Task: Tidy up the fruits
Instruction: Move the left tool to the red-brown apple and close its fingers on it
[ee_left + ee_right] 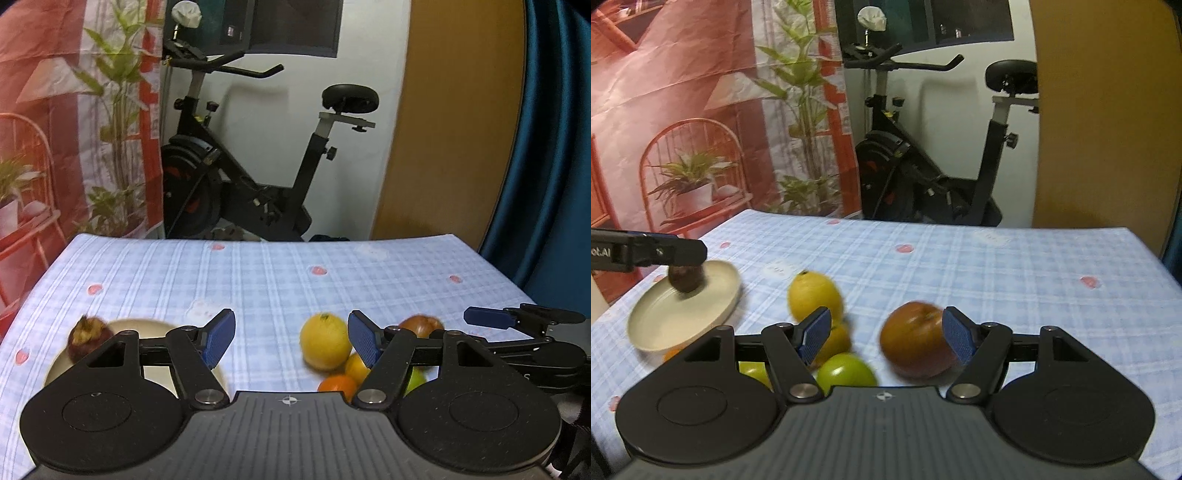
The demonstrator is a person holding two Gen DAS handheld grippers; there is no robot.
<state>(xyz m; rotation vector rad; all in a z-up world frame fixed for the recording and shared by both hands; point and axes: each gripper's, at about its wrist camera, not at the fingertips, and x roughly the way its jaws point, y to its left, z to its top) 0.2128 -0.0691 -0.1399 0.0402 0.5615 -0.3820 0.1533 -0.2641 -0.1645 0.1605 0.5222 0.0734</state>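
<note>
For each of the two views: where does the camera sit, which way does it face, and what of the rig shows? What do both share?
Left wrist: on the left gripper, facing across the table; its open fingers show, the right gripper at the right edge.
Right wrist: on the right gripper, facing likewise; its open fingers show, the left gripper at far left.
Shared: yellow fruit, plate, exercise bike.

Exercise bike (258, 155) against white wall (369, 129), wooden door (454, 122).
</note>
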